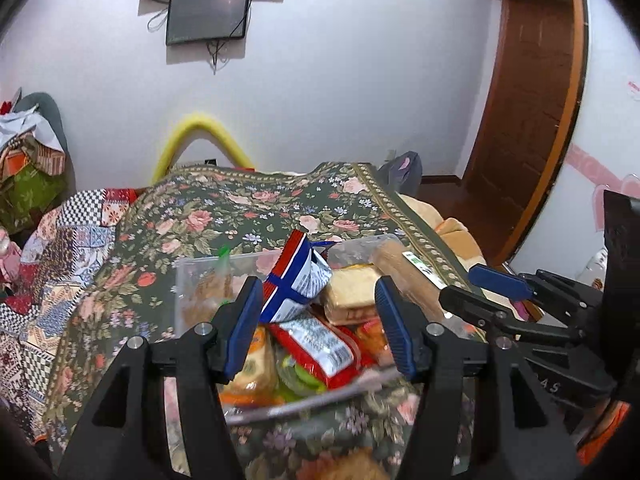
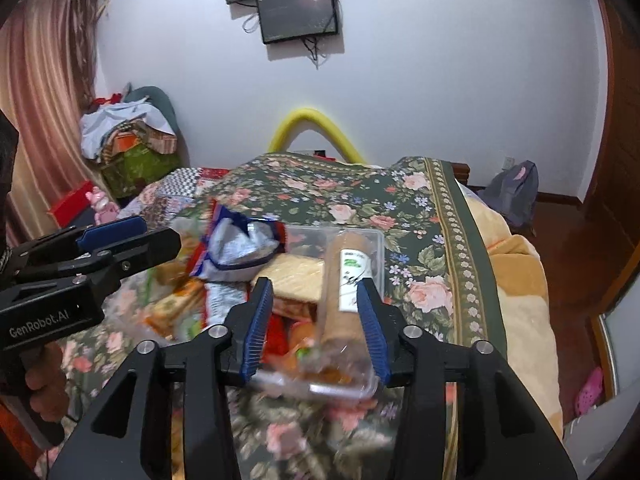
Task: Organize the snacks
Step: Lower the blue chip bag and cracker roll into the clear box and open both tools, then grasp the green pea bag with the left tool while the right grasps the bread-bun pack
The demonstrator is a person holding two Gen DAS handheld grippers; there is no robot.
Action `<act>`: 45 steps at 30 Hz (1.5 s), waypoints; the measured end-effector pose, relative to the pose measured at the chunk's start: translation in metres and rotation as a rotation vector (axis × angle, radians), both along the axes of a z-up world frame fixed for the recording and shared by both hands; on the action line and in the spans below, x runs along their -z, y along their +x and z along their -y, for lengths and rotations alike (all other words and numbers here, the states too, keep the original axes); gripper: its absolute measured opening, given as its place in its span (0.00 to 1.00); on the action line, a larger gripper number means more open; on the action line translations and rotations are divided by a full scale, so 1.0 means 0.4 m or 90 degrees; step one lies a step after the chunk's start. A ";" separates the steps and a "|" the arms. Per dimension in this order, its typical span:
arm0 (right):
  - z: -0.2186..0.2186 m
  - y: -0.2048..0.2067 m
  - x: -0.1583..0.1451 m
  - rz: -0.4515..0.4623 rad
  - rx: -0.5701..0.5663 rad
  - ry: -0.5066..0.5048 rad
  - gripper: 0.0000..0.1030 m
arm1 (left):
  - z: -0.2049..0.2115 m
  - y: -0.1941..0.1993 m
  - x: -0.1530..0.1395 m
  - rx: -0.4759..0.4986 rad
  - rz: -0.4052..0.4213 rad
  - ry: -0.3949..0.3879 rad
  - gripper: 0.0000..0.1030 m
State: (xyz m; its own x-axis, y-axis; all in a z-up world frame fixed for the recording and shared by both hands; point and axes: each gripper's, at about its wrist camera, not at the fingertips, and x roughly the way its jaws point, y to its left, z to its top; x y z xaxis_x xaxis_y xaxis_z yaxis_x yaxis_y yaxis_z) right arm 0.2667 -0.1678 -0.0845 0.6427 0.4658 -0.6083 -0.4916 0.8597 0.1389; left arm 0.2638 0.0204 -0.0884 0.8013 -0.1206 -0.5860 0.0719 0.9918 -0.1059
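A clear plastic container full of snacks sits on the floral bedspread. In it are a blue, white and red bag, a red packet, a pale yellow wafer pack and a long brown biscuit roll. My left gripper is open and empty just above the container's near side. My right gripper is open over the container, with the brown roll lying between its fingers, untouched. The bag also shows in the right wrist view.
The bed's right edge has a beige blanket. A pile of clothes and a curtain stand at the left. A grey backpack lies on the floor at right, by a wooden door.
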 end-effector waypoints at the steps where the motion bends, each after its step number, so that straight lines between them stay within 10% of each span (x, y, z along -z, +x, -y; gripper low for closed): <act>1: 0.001 -0.015 -0.006 0.001 -0.007 0.003 0.43 | -0.004 -0.023 -0.008 0.002 0.004 0.003 0.56; 30: -0.212 -0.212 0.244 -0.168 -0.174 -0.111 0.49 | -0.128 -0.303 0.266 -0.015 -0.176 0.002 0.57; 45: -0.040 -0.237 0.157 -0.123 -0.066 -0.053 0.40 | 0.045 -0.356 0.231 0.082 -0.175 -0.024 0.57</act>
